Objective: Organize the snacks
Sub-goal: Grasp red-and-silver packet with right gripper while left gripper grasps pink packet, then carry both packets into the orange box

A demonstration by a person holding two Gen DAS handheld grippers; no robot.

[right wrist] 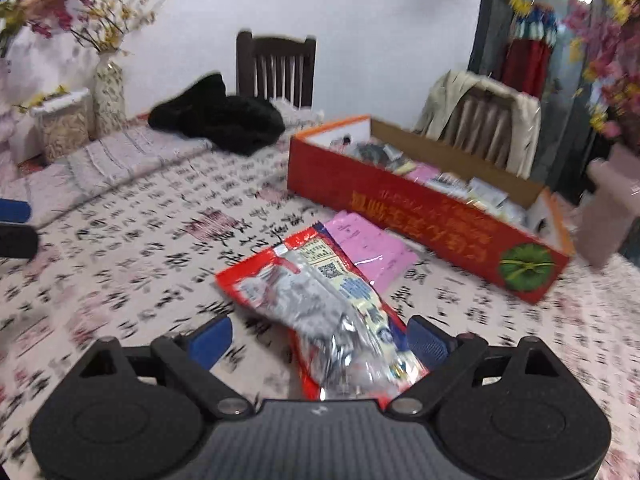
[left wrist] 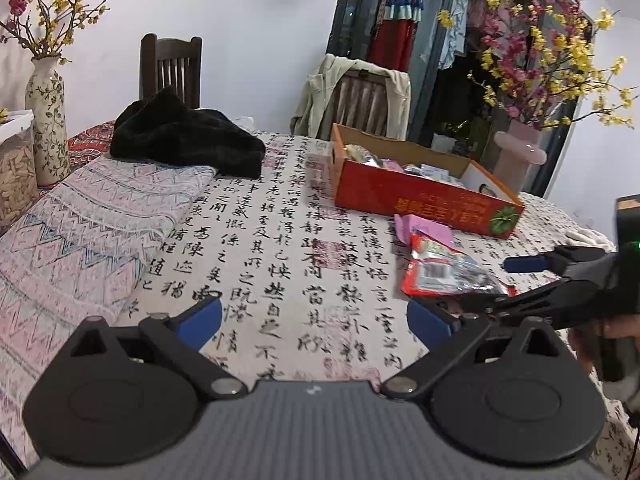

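My right gripper gapes wide around the red snack packet, gripping nothing; the packet lies on the tablecloth, long axis toward the red box. My left gripper, empty, sits farther off.

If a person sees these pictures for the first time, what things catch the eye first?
The long red cardboard box, open and full of small packets, lies on the calligraphy-printed tablecloth. In front of it a red and silver snack bag lies over a pink packet, between the open right tongs.
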